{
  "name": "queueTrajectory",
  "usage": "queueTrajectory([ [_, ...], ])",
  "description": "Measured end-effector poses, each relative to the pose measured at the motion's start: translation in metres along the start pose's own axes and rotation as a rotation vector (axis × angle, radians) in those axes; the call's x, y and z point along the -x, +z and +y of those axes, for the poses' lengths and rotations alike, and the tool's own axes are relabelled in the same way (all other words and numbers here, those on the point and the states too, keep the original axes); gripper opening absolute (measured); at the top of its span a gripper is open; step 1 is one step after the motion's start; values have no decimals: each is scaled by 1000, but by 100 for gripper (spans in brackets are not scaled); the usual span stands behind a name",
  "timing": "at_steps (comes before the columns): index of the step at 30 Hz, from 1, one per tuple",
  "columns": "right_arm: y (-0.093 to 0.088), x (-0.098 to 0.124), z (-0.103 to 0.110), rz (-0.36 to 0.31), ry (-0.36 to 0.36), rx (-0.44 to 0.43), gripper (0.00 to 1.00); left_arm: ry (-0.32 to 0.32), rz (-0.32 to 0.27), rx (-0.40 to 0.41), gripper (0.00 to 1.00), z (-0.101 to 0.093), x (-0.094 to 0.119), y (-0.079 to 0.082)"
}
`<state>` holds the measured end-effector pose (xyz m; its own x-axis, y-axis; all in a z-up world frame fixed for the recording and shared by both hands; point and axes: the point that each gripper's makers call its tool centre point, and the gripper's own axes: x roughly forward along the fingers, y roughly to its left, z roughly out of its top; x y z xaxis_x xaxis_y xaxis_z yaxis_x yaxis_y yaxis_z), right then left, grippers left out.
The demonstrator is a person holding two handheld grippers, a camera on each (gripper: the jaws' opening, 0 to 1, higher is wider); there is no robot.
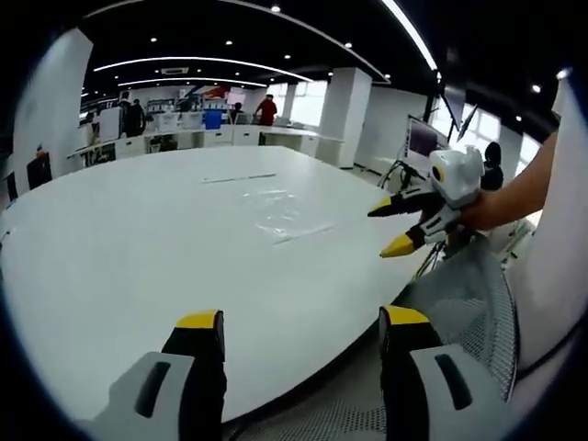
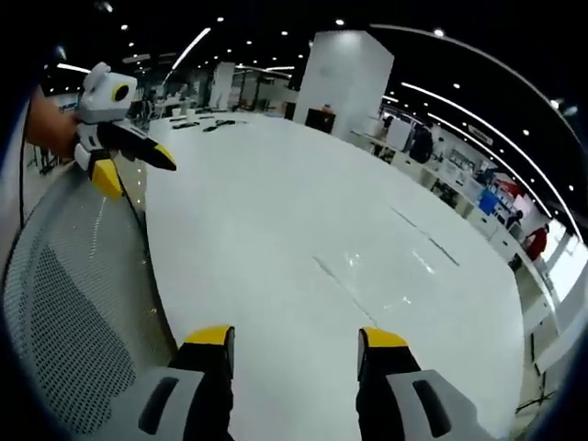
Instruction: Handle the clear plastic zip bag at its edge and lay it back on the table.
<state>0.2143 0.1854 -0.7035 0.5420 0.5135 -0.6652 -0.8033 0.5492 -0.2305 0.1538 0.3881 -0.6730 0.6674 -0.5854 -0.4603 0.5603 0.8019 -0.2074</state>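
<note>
A clear plastic zip bag (image 1: 280, 216) lies flat on the big white table (image 1: 138, 248), near its middle; in the right gripper view the bag (image 2: 386, 276) shows as faint glare and a thin edge line. My left gripper (image 1: 303, 323) is open above the table's near edge, well short of the bag, nothing between its yellow-tipped jaws. My right gripper (image 2: 296, 338) is also open over the table (image 2: 276, 202), empty. The right gripper (image 1: 397, 227) comes in from the right in the left gripper view, held by a hand. The left gripper (image 2: 138, 165) appears at upper left in the right gripper view.
A grey mesh chair back (image 1: 469, 312) stands by the table's edge, also seen as mesh chair back (image 2: 64, 312). Desks, pillars and people (image 1: 266, 108) stand far behind. A monitor on a stand (image 1: 421, 142) is at the right.
</note>
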Motion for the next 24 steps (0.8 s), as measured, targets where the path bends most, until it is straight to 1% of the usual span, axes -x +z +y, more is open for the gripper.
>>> queueTrajectory([
  [2,0,-3,-4,5,0,4,50,-5,-16,6,67,0,1,3],
  [4,-3,-5,-8,18,-2,26,48,-9,-28,9,67,0,3,5],
  [10,-7,-14,-22,43,-8,73,43,-19,-48,2,65,-5,5,10],
  [12,-10,-18,-28,63,-11,108,41,-19,-55,5,65,-6,6,13],
  [17,-11,-26,-40,78,-18,141,40,-14,-46,-4,64,-11,6,14],
  [21,-14,-32,-51,102,-15,203,36,-7,-52,4,64,-9,7,16],
  [24,-17,-35,-58,120,-17,231,34,-4,-56,8,64,-9,7,18],
])
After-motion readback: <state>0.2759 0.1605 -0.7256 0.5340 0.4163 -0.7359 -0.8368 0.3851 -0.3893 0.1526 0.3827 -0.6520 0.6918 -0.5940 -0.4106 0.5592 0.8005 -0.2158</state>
